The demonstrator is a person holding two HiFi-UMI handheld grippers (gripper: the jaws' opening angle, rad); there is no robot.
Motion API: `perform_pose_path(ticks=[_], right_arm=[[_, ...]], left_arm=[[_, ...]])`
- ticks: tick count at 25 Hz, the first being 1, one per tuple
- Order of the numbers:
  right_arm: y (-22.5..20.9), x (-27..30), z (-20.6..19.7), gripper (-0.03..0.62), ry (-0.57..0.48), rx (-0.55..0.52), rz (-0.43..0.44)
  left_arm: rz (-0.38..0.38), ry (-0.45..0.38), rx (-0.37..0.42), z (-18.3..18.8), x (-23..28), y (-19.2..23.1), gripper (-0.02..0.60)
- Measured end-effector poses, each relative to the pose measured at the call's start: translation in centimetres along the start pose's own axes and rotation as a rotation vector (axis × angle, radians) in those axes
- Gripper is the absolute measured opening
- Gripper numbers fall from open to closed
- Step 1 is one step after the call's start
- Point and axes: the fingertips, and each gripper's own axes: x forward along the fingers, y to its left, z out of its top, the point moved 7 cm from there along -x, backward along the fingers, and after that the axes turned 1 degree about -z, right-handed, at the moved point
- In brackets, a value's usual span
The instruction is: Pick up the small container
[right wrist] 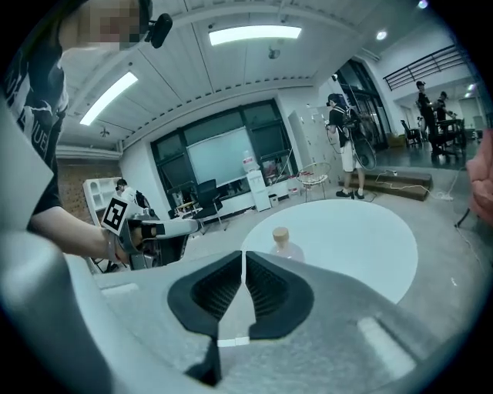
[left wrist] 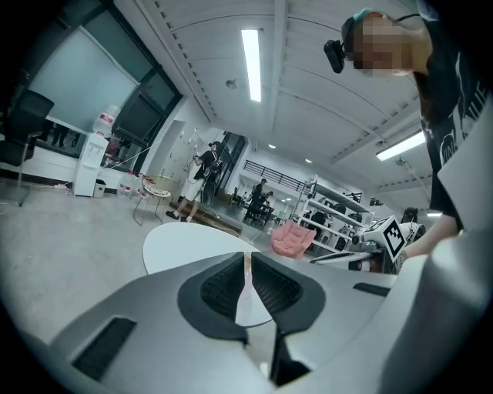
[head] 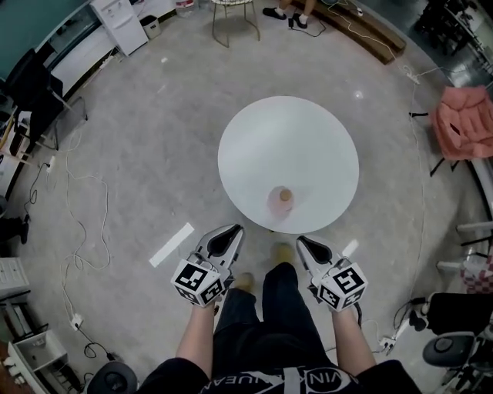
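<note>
The small container (head: 281, 200), a pale pink bottle with a cork-coloured lid, stands upright near the front edge of the round white table (head: 289, 146). Both grippers hang below that edge, off the table and apart from the container. In the head view my left gripper (head: 233, 229) is to the container's lower left and my right gripper (head: 301, 241) to its lower right. The right gripper view shows the container (right wrist: 281, 242) just beyond the shut jaws of my right gripper (right wrist: 244, 258). My left gripper (left wrist: 248, 260) is shut with nothing held, and the table (left wrist: 185, 242) lies ahead of it.
A wire chair (head: 234, 17) and a person's feet (head: 289, 15) are beyond the table. A white cabinet (head: 119, 23) stands at the far left, a pink chair (head: 462, 121) at the right. Cables (head: 73, 231) and a white tape strip (head: 171, 245) lie on the floor.
</note>
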Motion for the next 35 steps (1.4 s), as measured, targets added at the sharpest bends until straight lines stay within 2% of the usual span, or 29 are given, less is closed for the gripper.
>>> perform_pose_path(ticks=[7, 13, 17, 21, 26, 32, 35], right_arm=[[-3.5, 2.1, 0.2, 0.021, 0.030, -0.092, 0.017], [-5.3, 4.0, 1.0, 0.031, -0.004, -0.194, 0.039], [-5.8, 5.7, 1.3, 0.061, -0.032, -0.238, 0.065], [-6.9, 7.2, 1.4, 0.101, -0.049, -0.236, 0.072], [-7.5, 9.1, 1.4, 0.159, -0.062, -0.260, 0.106], [-7.1, 12.2, 1.7, 0.175, -0.064, -0.328, 0.134], [-6.7, 13.2, 1.5, 0.175, -0.101, -0.358, 0.143]], left_arm=[[0.023, 0.017, -0.024, -1.5, 2.8, 0.1, 0.029], [0.020, 0.050, -0.009, -2.7, 4.7, 0.1, 0.029], [0.025, 0.076, 0.012, -3.4, 5.4, 0.5, 0.029], [0.036, 0.107, 0.040, -3.6, 6.7, 0.8, 0.029], [0.049, 0.117, 0.084, -4.7, 8.1, 0.8, 0.029], [0.065, 0.117, 0.091, -5.5, 9.0, 1.2, 0.029], [0.084, 0.114, 0.075, -6.1, 9.1, 1.2, 0.029]])
